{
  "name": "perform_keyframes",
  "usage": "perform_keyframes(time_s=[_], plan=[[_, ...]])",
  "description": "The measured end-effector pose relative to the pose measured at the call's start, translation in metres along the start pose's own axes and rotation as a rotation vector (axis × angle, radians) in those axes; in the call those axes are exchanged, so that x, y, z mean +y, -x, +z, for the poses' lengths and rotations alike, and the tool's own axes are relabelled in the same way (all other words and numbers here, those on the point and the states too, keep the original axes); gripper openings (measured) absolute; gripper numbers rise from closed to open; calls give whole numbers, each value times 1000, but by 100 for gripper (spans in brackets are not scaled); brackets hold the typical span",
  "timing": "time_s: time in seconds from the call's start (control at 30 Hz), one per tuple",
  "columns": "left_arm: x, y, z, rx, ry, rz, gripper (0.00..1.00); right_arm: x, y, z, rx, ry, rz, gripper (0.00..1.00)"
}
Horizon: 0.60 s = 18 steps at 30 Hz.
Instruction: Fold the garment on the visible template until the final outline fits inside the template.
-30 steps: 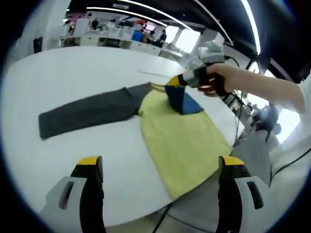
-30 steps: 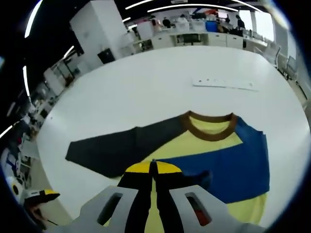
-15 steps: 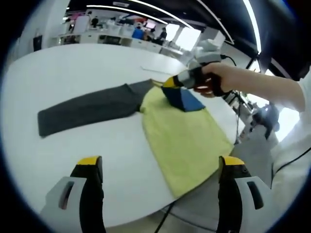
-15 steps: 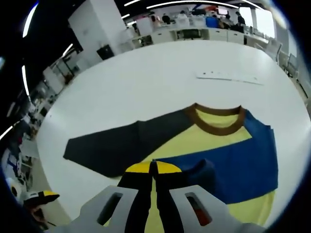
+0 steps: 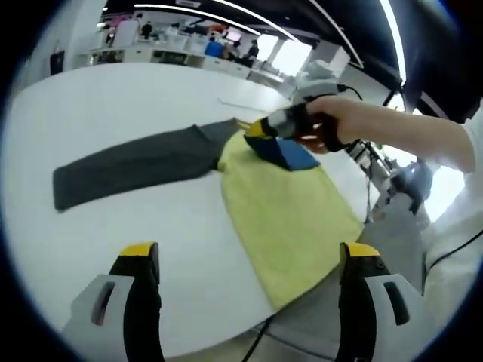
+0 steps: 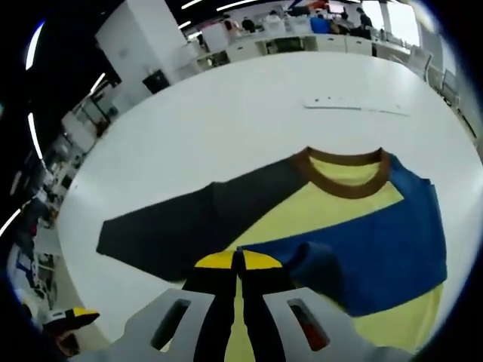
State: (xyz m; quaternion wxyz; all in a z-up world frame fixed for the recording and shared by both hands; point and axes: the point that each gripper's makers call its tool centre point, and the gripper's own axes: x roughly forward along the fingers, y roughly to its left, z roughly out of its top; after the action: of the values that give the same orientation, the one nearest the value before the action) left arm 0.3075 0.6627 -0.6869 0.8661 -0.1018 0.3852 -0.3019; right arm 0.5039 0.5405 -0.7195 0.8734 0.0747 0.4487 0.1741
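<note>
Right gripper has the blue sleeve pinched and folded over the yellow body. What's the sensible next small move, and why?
Probably carry the blue sleeve a little further across the yellow body and lay it flat before releasing. The right gripper is shut on the sleeve's end, which is bunched and lifted. The dark grey sleeve lies stretched out on the table, and the left gripper is open, ready for it.

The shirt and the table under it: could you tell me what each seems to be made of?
Shirt: soft matte knit, likely cotton jersey, since the blue sleeve drapes and bunches in the right gripper; the collar looks ribbed. Table: smooth white surface with faint sheen, probably laminate.
</note>
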Motion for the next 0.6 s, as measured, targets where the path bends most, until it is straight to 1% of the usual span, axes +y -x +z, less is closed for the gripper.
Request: perform_keyframes(time_s=[0.13,0.33,0.47,0.6], plan=[[3,0,-3,9,6,2,96,3,-7,-4,8,-29,9,2],[6,-1,-3,16,10,5,96,2,-15,-7,18,-20,4,2],[6,-3,-3,23,12,2,96,2,-19,-10,23,41,-6,2],[7,-6,-4,31,13,0,96,3,-22,-17,29,93,-17,2]])
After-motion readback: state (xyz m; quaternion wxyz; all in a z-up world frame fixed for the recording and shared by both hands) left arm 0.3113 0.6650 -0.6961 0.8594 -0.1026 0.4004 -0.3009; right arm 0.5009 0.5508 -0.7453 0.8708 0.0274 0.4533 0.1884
